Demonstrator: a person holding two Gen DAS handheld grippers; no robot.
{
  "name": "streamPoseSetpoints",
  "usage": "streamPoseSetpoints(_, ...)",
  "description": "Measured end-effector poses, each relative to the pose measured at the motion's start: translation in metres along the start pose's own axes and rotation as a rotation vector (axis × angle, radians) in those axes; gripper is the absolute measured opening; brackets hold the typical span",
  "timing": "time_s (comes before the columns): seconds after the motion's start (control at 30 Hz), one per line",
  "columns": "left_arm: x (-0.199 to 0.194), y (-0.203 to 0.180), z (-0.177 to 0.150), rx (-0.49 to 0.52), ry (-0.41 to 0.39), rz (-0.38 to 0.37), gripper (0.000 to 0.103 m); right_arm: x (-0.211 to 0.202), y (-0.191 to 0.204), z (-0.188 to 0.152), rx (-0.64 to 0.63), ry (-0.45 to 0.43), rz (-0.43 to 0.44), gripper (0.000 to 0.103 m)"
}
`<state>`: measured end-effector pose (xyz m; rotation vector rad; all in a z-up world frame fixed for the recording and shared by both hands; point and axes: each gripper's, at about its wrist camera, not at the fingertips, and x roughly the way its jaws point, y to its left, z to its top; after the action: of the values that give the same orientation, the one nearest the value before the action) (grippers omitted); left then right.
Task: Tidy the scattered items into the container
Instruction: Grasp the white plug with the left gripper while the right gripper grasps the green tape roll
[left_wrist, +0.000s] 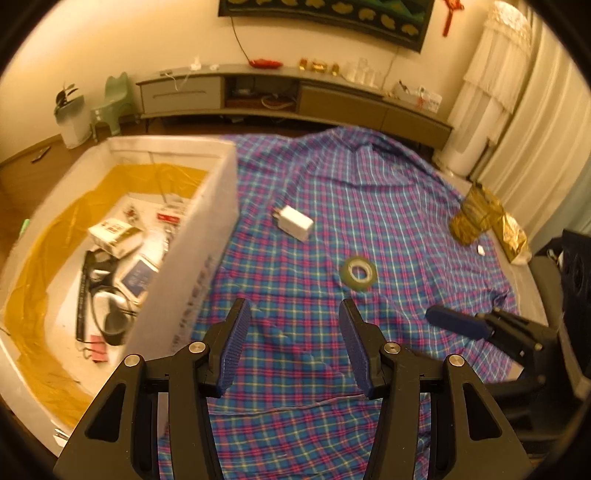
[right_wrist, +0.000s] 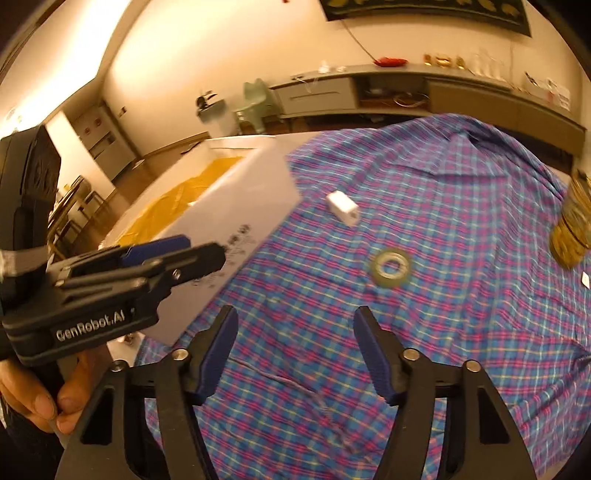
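Observation:
A white box (left_wrist: 207, 236) lined with yellow film stands on the left and holds several small items. On the plaid cloth (left_wrist: 369, 206) lie a white charger plug (left_wrist: 293, 221) and a roll of tape (left_wrist: 359, 273). My left gripper (left_wrist: 293, 314) hovers open over the cloth, just right of the box, nothing between its blue pads. My right gripper (right_wrist: 293, 319) is also open and empty, with the tape roll (right_wrist: 391, 272) ahead and to its right and the plug (right_wrist: 342, 208) farther off. The left gripper (right_wrist: 192, 251) shows at the left, beside the box (right_wrist: 243, 199).
A crumpled gold foil bag (left_wrist: 484, 221) and a small white scrap (left_wrist: 481, 250) lie at the cloth's right edge. A low grey cabinet (left_wrist: 295, 92), a green chair (left_wrist: 116, 99) and white curtains (left_wrist: 517, 110) stand behind. A hand (right_wrist: 40, 398) holds the left gripper.

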<state>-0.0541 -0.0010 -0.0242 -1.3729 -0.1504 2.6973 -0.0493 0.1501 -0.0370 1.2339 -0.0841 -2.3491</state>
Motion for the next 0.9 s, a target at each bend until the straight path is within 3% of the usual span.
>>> streamPoseSetpoints(0.27, 0.039, -0.018, 0.007, -0.015, 0.066, -0.032, 0.053, 0.014, -0.037, 0.011, 0.065, 0.010, -0.046, 0.057)
streamPoseSetpoints(0.57, 0.093, 0.005, 0.053, -0.227, 0.092, -0.089, 0.053, 0.059, -0.052, 0.028, 0.057, 0.045, -0.112, 0.057)
streamPoseSetpoints(0.9, 0.176, 0.012, 0.080, -0.290, 0.172, 0.000, 0.054, 0.106, -0.066, 0.040, 0.035, 0.095, -0.209, 0.059)
